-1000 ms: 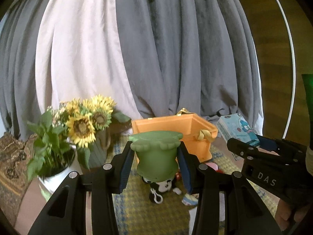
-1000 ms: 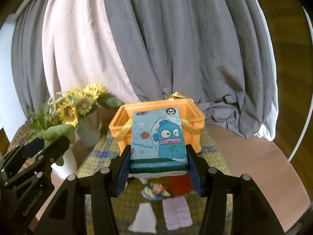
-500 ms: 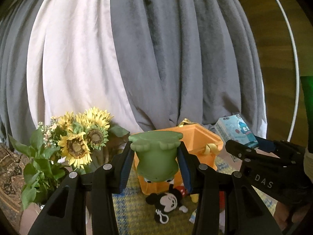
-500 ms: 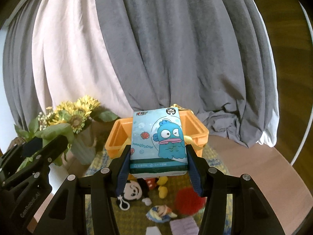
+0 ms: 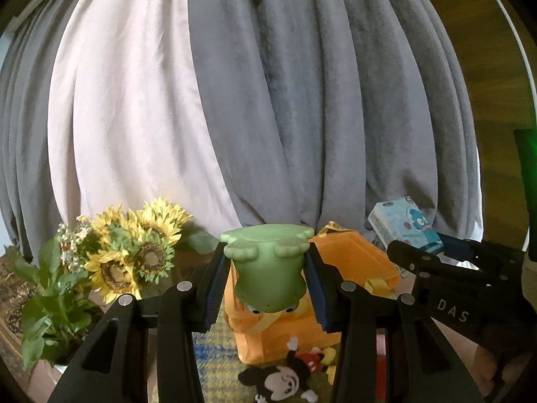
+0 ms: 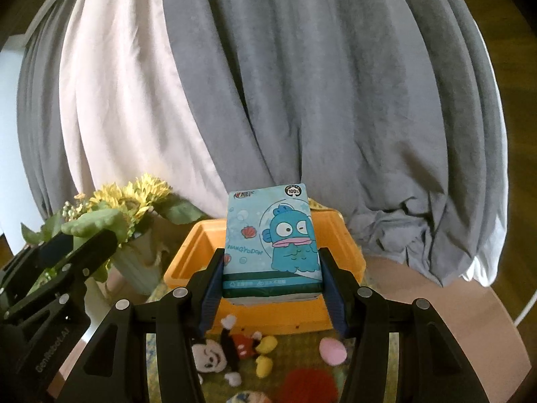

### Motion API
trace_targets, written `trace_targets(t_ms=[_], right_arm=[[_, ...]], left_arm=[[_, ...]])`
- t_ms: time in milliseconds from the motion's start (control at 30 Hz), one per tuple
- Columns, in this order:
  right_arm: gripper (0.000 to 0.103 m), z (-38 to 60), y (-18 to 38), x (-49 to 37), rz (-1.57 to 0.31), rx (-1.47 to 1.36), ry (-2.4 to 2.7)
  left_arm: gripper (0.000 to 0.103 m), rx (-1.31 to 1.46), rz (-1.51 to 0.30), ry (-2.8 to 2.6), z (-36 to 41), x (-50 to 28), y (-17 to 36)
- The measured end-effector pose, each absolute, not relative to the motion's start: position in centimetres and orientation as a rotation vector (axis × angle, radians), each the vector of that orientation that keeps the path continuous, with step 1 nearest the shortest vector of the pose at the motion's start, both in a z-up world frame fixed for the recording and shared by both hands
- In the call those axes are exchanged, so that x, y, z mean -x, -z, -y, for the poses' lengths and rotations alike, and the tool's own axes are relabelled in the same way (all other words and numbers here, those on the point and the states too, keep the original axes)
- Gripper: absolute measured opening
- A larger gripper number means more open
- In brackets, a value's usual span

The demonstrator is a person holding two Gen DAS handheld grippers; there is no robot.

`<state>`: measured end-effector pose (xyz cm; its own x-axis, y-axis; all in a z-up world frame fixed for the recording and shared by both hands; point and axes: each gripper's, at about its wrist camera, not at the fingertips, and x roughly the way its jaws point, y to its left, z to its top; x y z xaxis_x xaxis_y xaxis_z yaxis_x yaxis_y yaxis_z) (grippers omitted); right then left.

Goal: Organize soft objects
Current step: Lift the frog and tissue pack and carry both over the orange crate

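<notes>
My left gripper [image 5: 266,268] is shut on a green soft frog toy [image 5: 268,268], held upside down just in front of the orange basket [image 5: 362,262]. My right gripper [image 6: 272,268] is shut on a light blue tissue pack [image 6: 272,238] with a blue cartoon fish, held above the near wall of the orange basket [image 6: 198,252]. The tissue pack [image 5: 402,225] and right gripper also show at the right of the left wrist view. The frog [image 6: 94,223] shows at the left of the right wrist view.
A Mickey Mouse plush [image 6: 228,352] lies on the checked mat [image 6: 302,342] before the basket, with a pink pad [image 6: 332,351] and a red fuzzy item [image 6: 308,386]. Sunflowers in a vase [image 5: 134,255] and a potted plant [image 5: 50,305] stand left. Grey and white curtains hang behind.
Both grippers have moved forward, closer to the orange basket, each still holding its object. The white and lilac cloths have dropped out of the right wrist view.
</notes>
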<state>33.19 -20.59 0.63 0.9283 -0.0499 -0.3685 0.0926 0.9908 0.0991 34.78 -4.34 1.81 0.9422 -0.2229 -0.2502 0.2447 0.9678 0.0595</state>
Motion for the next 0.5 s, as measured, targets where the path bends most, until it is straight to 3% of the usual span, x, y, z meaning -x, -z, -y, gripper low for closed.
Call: trace_targets(t_ms=[500], right_arm=[[0.054, 23.1, 1.4, -41.1, -0.438, -0.136, 0.072]], left_arm=[[0.043, -0.126, -0.311, 0.261, 7.0, -43.3, 0.5]])
